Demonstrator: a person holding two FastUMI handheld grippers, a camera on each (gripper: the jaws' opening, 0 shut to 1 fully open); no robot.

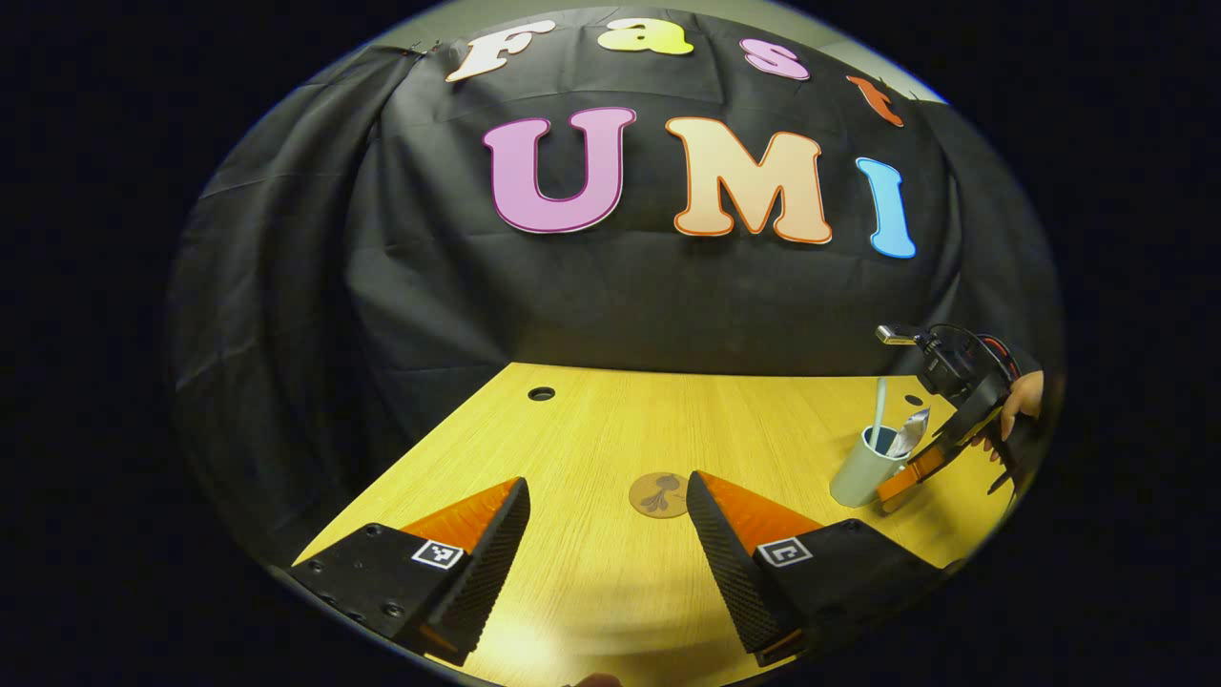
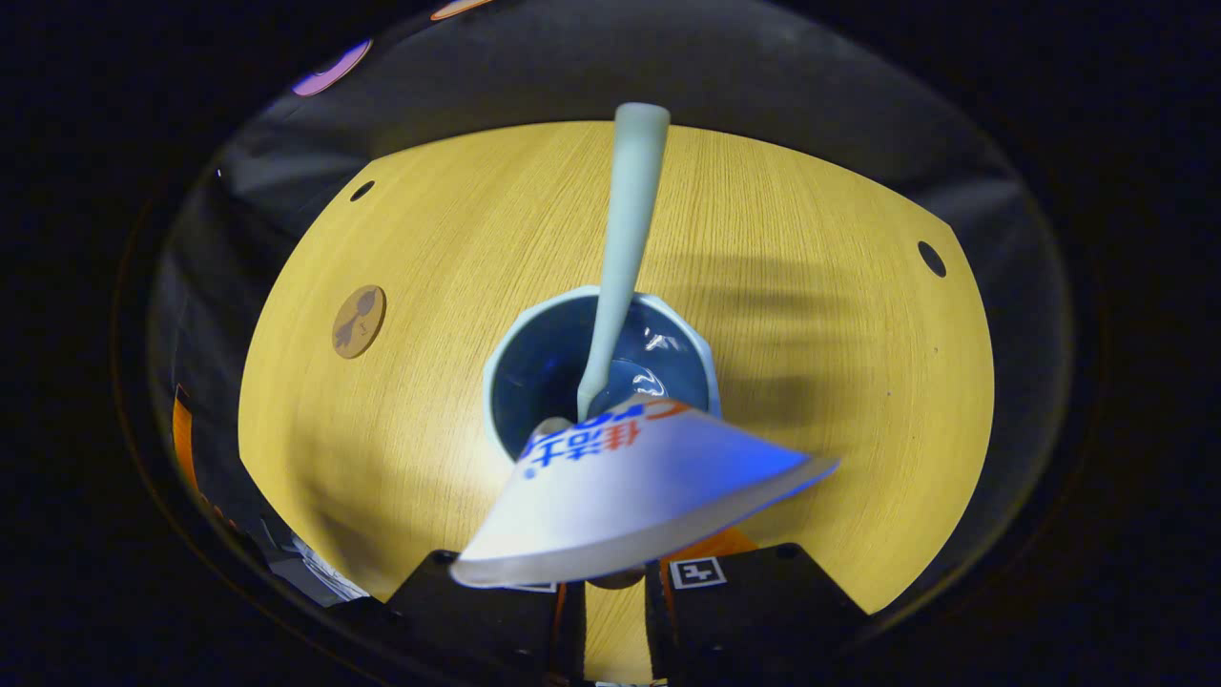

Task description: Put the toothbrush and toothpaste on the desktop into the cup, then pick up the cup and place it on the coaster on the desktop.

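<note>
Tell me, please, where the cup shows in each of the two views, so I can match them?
Left gripper view: the cup stands far right on the table, beside the right gripper.
Right gripper view: the cup is at centre, seen from above, toothbrush inside.
Shared landmark: the round coaster.

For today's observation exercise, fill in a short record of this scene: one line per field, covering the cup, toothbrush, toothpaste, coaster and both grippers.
cup: pale cup upright on the wooden desktop
toothbrush: toothbrush stands in the cup, handle sticking up out of it
toothpaste: toothpaste tube with its lower end over the cup's rim, held by the right gripper
coaster: round brown coaster bare, apart from the cup
left gripper: left gripper fingers spread, holding nothing, above the desktop near the coaster
right gripper: fingers close together on the tube's flat end
</note>
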